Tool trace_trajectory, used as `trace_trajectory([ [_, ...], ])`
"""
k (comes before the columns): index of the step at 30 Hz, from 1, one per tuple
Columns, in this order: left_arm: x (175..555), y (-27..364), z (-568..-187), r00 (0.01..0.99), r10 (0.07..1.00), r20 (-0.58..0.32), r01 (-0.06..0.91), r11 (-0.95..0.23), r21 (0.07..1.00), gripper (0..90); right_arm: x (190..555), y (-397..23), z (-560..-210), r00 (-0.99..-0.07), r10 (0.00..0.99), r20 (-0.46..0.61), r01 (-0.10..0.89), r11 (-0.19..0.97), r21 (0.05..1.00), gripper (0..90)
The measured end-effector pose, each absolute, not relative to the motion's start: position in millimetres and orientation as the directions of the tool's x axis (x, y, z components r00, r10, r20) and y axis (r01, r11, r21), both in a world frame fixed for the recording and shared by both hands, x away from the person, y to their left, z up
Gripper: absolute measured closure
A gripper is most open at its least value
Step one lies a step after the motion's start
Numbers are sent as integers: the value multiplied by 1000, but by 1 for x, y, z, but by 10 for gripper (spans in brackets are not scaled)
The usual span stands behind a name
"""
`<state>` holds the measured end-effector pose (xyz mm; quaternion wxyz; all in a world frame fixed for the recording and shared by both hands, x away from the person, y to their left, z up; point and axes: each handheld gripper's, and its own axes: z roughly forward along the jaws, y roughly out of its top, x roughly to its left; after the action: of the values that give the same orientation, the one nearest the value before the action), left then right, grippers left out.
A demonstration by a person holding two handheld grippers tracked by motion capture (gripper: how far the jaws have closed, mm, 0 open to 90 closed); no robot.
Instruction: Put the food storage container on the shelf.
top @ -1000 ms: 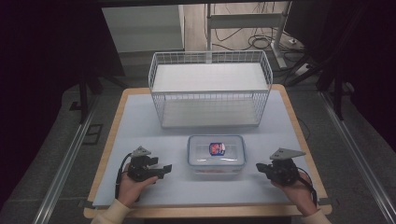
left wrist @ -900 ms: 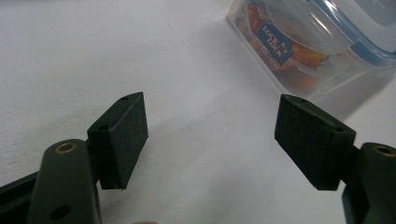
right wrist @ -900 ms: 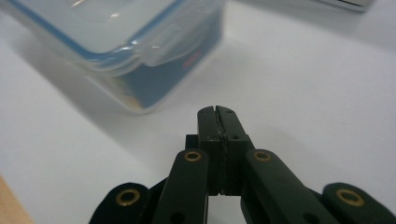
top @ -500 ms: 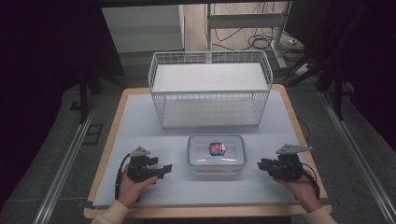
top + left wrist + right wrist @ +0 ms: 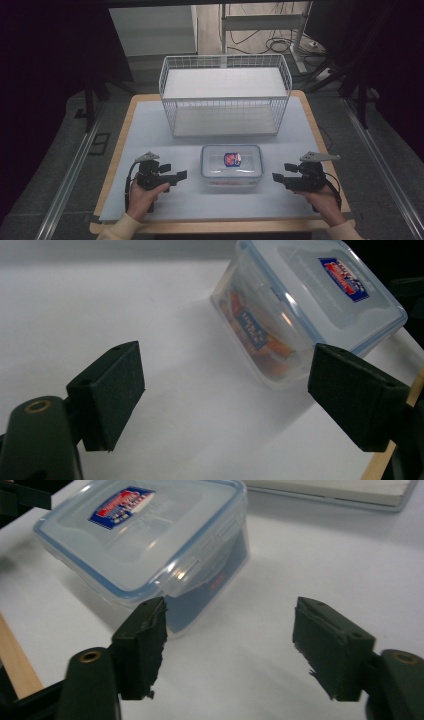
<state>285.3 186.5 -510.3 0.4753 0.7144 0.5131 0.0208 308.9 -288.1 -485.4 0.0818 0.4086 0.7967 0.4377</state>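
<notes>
So the lidded plastic box (image 5: 231, 168) sits on the desk (image 5: 150, 130) between both grippers (wire basket (image 5: 225, 95) behind it). Left gripper (image 5: 181, 175) and right gripper (image 5: 276, 177) have just been opening, nothing between their jaws.

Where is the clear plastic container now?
In the high view, the clear plastic container stands on the white mat, just in front of the wire basket, between the two grippers.
</notes>
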Motion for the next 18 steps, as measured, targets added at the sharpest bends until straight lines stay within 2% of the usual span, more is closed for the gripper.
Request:
trace_trajectory([
  [7,303,167,-504,487,714,-503,732,-20,681,144,309,-285,-487,-654,722,223,583,294,758,255],
  [9,309,160,-505,481,683,-550,751,3,661,143,309,-286,-487,-654,723,221,580,293,760,255],
  [12,319,150,-506,492,668,-558,766,-28,642,139,309,-287,-487,-651,726,220,582,293,759,255],
  [18,331,137,-508,459,648,-608,802,-7,598,140,309,-288,-487,-648,732,209,580,297,759,251],
])
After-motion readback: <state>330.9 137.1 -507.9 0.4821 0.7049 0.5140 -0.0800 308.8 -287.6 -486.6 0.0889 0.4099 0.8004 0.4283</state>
